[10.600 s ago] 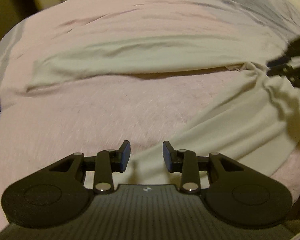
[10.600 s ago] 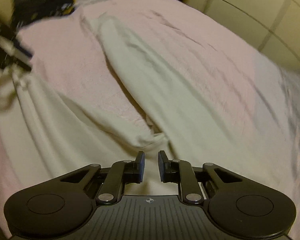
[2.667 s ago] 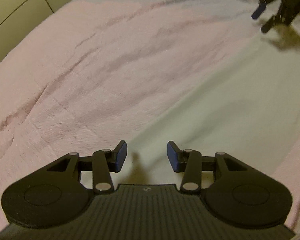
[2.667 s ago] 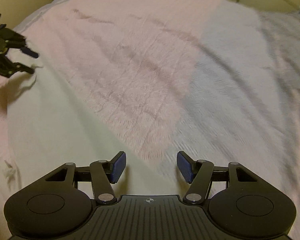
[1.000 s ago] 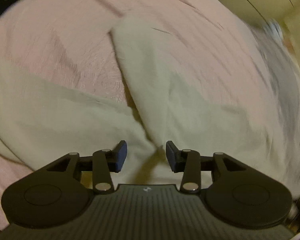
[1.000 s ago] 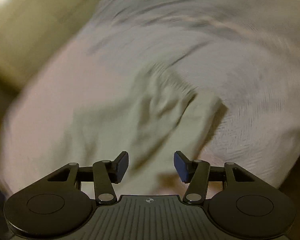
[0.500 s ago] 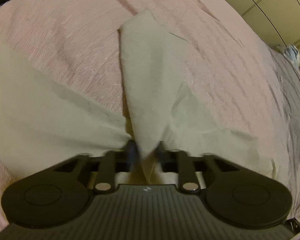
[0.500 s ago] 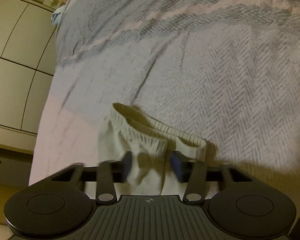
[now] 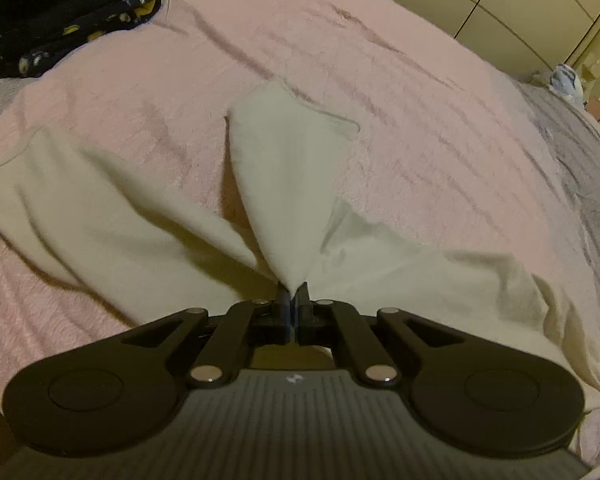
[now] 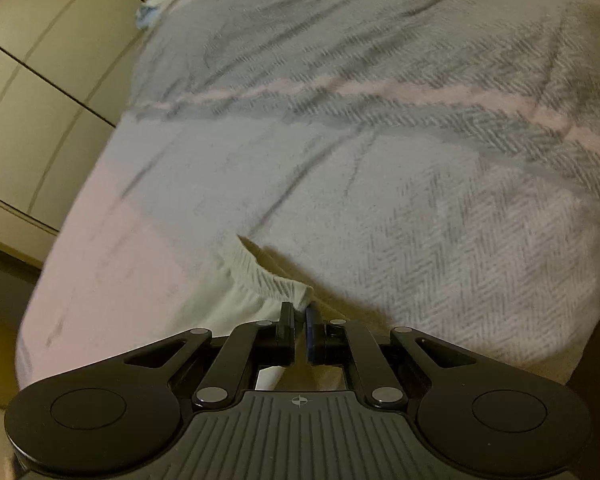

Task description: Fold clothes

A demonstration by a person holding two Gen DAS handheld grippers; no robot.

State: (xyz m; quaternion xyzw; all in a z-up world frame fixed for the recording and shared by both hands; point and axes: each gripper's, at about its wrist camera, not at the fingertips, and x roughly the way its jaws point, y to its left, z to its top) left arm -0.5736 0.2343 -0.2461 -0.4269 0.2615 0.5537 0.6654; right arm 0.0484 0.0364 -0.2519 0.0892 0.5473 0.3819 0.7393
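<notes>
Left gripper [image 9: 291,294] clamped tight on pinch of cream garment [image 9: 100,216], fabric fanning up from jaws into raised peak. Rest of garment spread flat to both sides on pink blanket [image 9: 380,80]. Dark folded clothes pile [image 9: 60,8] at far left corner of bed. Right gripper [image 10: 299,314] closing, jaws nearly together, nipping ribbed waistband [image 10: 260,276] edge of same garment. Waistband lies on grey herringbone blanket [image 10: 420,220], near pink section. Cream cabinet doors [image 10: 40,80] at left in right wrist view.
</notes>
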